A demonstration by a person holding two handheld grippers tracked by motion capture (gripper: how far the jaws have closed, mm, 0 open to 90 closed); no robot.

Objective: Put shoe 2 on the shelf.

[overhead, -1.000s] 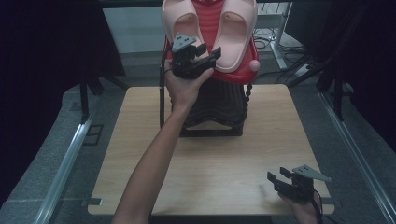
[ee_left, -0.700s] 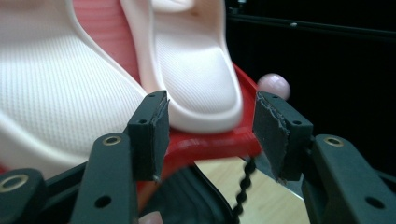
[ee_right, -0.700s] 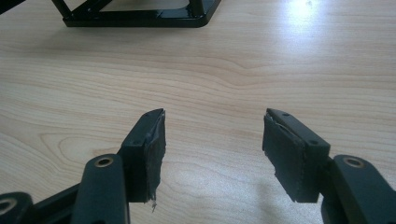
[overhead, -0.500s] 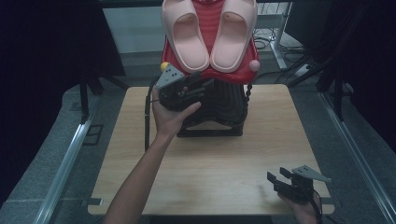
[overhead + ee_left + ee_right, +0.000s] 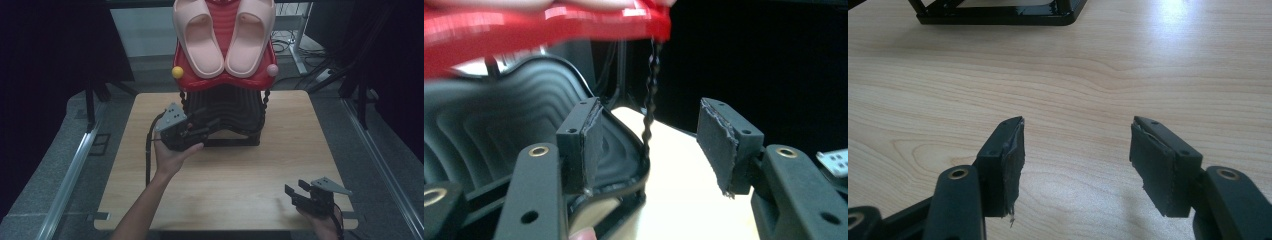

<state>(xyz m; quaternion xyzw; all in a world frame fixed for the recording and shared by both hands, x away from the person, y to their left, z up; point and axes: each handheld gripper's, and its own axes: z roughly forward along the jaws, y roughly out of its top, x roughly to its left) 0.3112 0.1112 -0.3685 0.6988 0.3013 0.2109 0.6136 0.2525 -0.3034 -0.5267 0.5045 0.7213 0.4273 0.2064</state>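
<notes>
Two pink slippers lie side by side on the red upper tray of a small rack. Under it sits a black ribbed tray. My left gripper is low at the rack's front left, pointing at the black tray, open with nothing between its pads. In the left gripper view the open left gripper frames the black tray's corner and a twisted black post, with the red tray above. My right gripper rests near the table's front right, open and empty; the right gripper points over bare wood.
The rack stands at the back middle of the wooden table. Yellow and pink knobs cap the red tray's corners. The rack's black base frame lies ahead of the right gripper. Dark curtains and metal rails flank the table.
My left hand has come down and toward the table's front left, from the slippers' level to beside the black lower tray. The right gripper has stayed put.
</notes>
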